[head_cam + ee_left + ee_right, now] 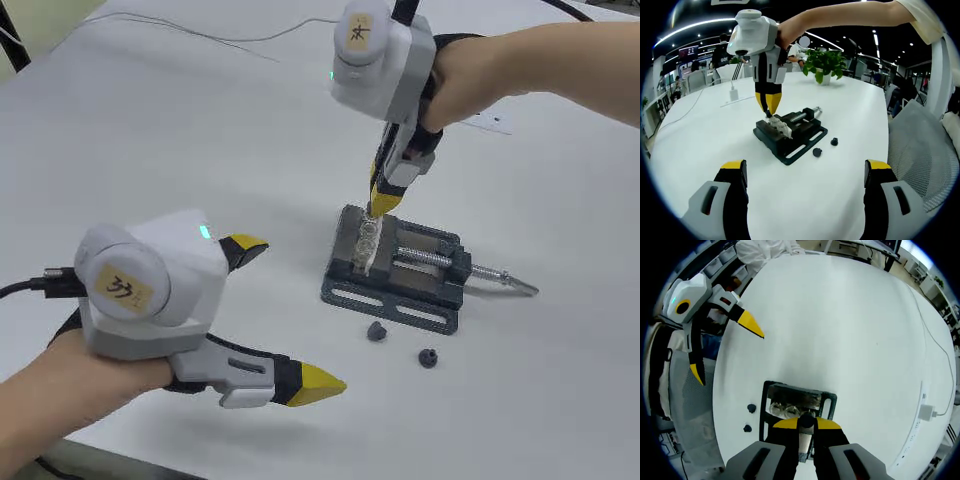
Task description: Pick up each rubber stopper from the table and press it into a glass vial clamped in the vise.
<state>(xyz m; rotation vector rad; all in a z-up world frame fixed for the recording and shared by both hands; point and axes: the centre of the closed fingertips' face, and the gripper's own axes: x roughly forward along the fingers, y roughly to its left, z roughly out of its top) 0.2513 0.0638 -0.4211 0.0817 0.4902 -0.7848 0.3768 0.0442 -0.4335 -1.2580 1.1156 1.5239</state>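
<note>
Stopper [807,420] in downward-pointing right gripper [381,206]

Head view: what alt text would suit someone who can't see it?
The right claw, held in a hand from the upper right, points down with tips pinched together over glass vials clamped in a dark vise on a white table. Two rubber stoppers lie near the vise, and the left claw hovers open at lower left.
</note>
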